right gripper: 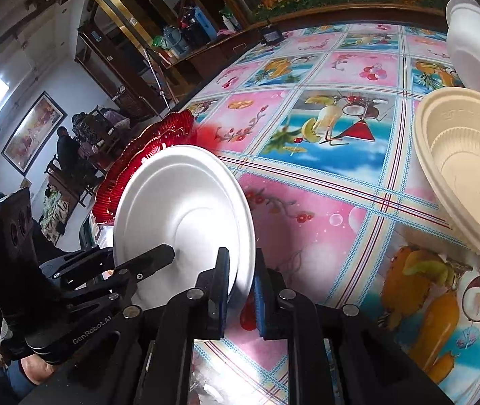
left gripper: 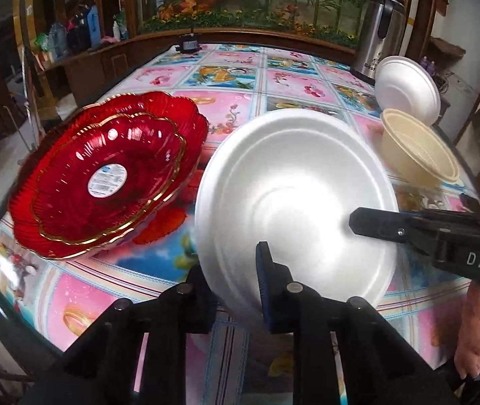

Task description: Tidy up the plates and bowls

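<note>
**White foam plate held on edge between two tools**

A white foam plate is tipped up off the surface, standing close to on edge, with its hollow face turned toward the left wrist camera and slightly upward. Its lower rim sits nearest the person, its upper rim toward the far end of the surface.

The left tool has its jaws drawn narrow on the plate's lower rim, one blue pad against the inner face and the other behind. The right tool is likewise pinched narrow on the rim; from the left wrist view one of its black fingers lies across the plate's face from the right side.

Just to the left of the plate, two red glass plates with gold scalloped edges are nested, the smaller inside the larger, resting on the surface and tilted in the fisheye view. To the right, well apart from the held plate, a beige ribbed bowl sits on the patterned cloth, and a white foam bowl stands beyond it, beside a steel thermos jug.
</note>
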Demonstrator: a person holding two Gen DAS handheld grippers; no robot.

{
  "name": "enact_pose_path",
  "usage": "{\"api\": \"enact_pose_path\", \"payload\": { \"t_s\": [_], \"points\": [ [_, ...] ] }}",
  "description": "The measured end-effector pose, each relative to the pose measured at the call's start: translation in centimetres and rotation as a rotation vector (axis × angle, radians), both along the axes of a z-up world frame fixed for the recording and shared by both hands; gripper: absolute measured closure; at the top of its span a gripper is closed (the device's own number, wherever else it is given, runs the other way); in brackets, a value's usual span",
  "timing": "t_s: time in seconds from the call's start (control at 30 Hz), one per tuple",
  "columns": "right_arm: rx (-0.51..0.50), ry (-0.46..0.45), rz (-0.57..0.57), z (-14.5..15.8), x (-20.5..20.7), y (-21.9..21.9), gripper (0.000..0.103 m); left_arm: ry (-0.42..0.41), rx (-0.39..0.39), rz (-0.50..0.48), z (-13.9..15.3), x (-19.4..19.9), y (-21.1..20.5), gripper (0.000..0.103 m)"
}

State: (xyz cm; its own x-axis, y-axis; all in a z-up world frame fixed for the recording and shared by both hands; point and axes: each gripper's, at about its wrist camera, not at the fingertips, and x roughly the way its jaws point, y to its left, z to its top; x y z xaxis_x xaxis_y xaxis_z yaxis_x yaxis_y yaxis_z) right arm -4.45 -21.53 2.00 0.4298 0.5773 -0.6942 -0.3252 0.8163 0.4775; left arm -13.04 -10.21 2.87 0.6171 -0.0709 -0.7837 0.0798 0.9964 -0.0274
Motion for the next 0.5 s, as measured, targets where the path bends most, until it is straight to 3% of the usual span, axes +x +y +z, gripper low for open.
{"api": "enact_pose_path", "payload": {
  "t_s": [0.13, 0.23, 0.5],
  "points": [
    [0.044, 0.023, 0.001, -0.8, 0.1, -0.1, 0.09, -0.032, 0.055, 0.036, 0.8, -0.4, -0.3, 0.084],
    [0.088, 0.029, 0.014, -0.8, 0.0, -0.2, 0.09, -0.059, 0.053, 0.056, 1.6, -0.9, 0.0, 0.084],
    [0.038, -0.113, 0.076, 2.0, -2.6, 2.3, 0.09, -0.114, 0.054, 0.064, 3.0, -4.2, 2.3, 0.084]
  ]
}}
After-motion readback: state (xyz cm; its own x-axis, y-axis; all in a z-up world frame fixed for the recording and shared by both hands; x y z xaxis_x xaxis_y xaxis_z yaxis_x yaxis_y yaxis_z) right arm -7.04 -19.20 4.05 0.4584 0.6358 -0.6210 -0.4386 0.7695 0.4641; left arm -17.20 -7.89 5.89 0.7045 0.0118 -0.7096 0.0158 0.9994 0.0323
